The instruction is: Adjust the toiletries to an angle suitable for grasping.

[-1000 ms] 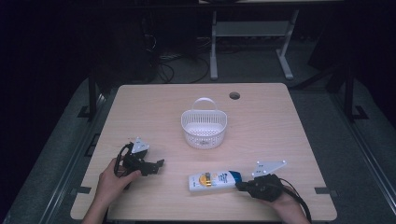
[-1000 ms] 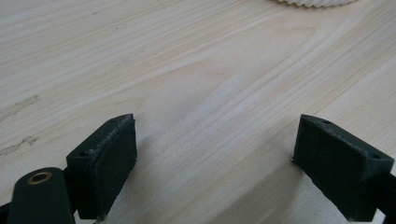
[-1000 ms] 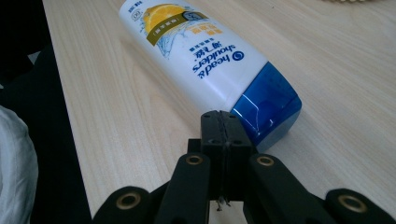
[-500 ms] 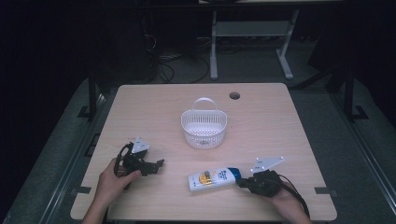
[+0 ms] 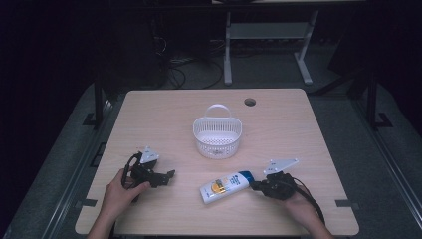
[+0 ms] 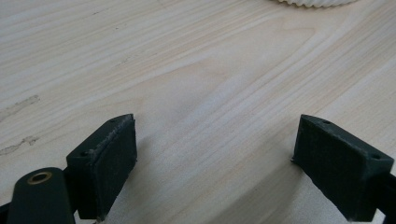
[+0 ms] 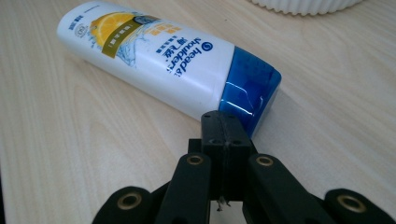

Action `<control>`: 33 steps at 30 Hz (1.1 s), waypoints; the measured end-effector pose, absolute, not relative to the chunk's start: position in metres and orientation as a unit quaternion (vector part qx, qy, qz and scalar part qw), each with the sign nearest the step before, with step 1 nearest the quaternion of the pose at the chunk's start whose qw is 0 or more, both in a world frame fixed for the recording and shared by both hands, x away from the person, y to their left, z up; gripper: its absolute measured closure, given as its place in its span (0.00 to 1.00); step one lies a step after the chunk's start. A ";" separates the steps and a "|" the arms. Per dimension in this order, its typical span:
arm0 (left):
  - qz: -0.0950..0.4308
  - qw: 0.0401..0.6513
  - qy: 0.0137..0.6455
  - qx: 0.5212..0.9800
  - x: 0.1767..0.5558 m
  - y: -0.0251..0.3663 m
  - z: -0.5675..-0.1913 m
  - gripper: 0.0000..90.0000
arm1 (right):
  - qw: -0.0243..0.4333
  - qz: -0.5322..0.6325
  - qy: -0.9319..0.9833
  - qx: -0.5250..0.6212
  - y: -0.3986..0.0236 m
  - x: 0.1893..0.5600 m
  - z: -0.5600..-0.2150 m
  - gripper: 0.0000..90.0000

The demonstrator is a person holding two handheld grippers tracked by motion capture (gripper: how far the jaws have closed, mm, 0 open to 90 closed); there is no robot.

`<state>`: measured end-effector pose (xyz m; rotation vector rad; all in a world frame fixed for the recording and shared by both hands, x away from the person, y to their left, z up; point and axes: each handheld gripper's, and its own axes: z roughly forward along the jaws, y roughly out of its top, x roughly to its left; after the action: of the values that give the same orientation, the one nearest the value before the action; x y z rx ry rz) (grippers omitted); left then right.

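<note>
A white shampoo bottle [image 5: 224,187] with a blue cap lies on its side on the wooden table [image 5: 298,129], near the front. In the right gripper view the bottle [image 7: 154,51] lies just beyond my right gripper [image 7: 226,123], whose jaws are shut with nothing between them, the tip right at the blue cap [image 7: 250,84]. In the high view the right gripper [image 5: 256,185] sits to the right of the bottle. My left gripper [image 5: 168,177] rests at the front left, apart from the bottle. Its jaws [image 6: 215,158] stand wide open over bare wood.
A white slotted basket [image 5: 217,137] with a handle stands at the table's middle, behind the bottle; its rim [image 6: 313,2] shows at the top of the left gripper view. A round cable hole [image 5: 250,102] lies at the back. Dark floor and stands surround the table.
My right gripper has edged slightly toward the bottle's cap. The left gripper has hardly moved.
</note>
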<state>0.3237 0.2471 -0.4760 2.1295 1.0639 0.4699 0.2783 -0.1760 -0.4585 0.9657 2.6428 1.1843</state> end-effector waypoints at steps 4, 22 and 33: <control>0.181 0.350 0.411 0.822 0.324 0.247 -0.476 0.14 | 0.052 0.386 0.864 0.320 -0.173 0.284 -0.458 1.00; 0.182 0.348 0.411 0.822 0.324 0.247 -0.476 0.14 | 0.065 0.383 0.853 0.349 -0.165 0.311 -0.462 1.00; 0.184 0.348 0.416 0.820 0.324 0.245 -0.476 0.14 | 0.062 0.396 0.843 0.358 -0.163 0.313 -0.457 1.00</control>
<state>0.3242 0.2451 -0.4761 2.1246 1.0781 0.4772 0.3135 -0.1626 -0.4571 1.0823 2.5498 1.1981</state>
